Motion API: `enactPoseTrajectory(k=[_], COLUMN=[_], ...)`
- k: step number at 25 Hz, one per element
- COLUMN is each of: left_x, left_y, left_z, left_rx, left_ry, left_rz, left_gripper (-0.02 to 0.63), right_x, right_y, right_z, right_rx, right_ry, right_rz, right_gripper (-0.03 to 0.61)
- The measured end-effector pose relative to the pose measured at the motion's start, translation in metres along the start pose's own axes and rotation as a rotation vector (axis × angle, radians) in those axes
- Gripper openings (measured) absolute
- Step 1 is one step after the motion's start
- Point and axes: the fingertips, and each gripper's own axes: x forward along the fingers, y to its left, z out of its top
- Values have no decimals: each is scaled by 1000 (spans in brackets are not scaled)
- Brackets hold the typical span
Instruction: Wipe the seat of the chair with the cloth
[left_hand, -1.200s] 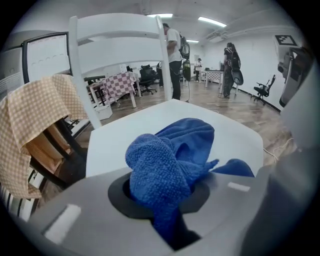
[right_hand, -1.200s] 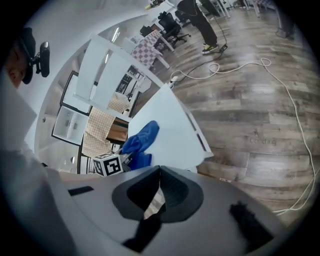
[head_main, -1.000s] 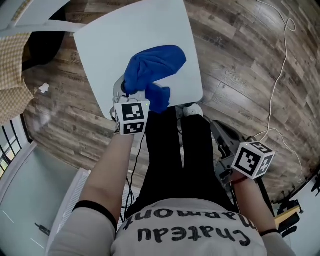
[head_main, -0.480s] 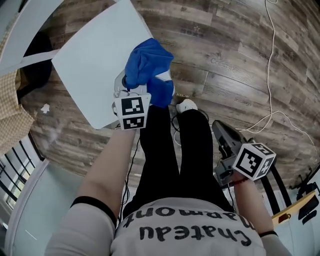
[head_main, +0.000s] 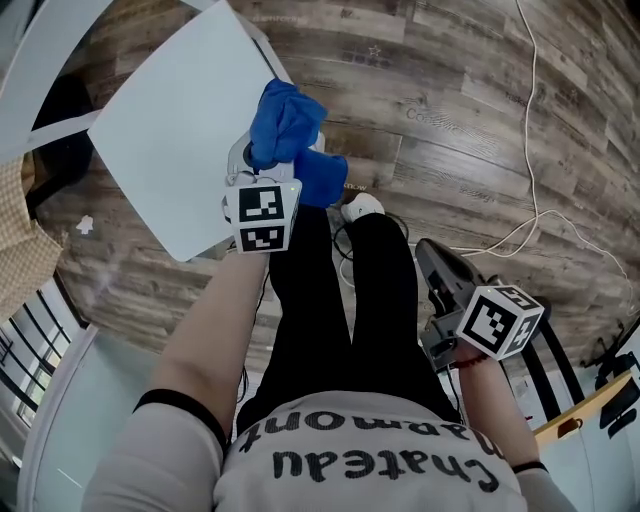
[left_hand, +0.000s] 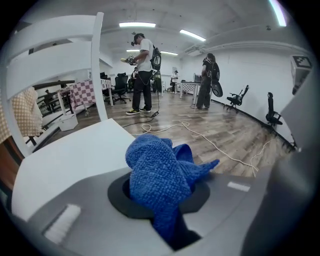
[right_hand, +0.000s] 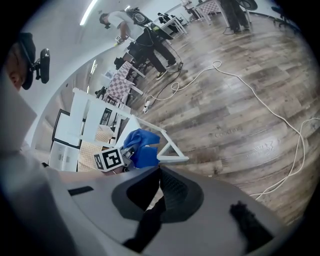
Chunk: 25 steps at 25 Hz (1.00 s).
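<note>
Right gripper (head_main: 433, 256): held low beside my right leg (head_main: 385, 300), jaws together, nothing between them. It touches nothing I can see.

Left gripper (head_main: 260, 172): jaws clamped on the blue cloth (head_main: 288, 122). In the left gripper view the cloth fills the gap between the jaws and bulges out in front as a crumpled lump.

The cloth is bunched, not spread. Its long axis runs from the jaws outward, away from me. One lobe sits at the right-hand edge of the chair seat (head_main: 160, 150). A second lobe hangs off that edge, over the floor (head_main: 450, 110) near my shoe (head_main: 362, 207). I cannot confirm whether the cloth presses on the seat.

The seat is white and flat, with the chair back (left_hand: 50, 45) at its far side. Beyond it is a wooden plank floor with a white cable (head_main: 531, 120) looping across. At the far end of the room several people (left_hand: 142, 75) stand among office chairs (left_hand: 235, 99).
</note>
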Motion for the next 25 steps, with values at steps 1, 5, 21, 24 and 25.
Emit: enactPoseTrajectory(k=[1,5,21,24,25], left_x=[2,13,-168,-207,-215], left_y=[-7,-34,128,165,173], left_z=[1,3,-176,-212,-219], left_rx=[-3,28,-379,-461,-460], left_ry=[12,109,241,287,295], left_rz=[-33,-134,315,446,467], left_gripper=[58,80,87,91,91], right_x=[0,5,117,137,142], right_y=[2,17,149,173,180], right_z=[2,8,-23,-37,-42], right_rx=[-5,-42,-369,-407,-417], right_ry=[2,21,338,397,410], right_rz=[-1,-4,142,173,180], right_gripper=[15,15,15,15,15])
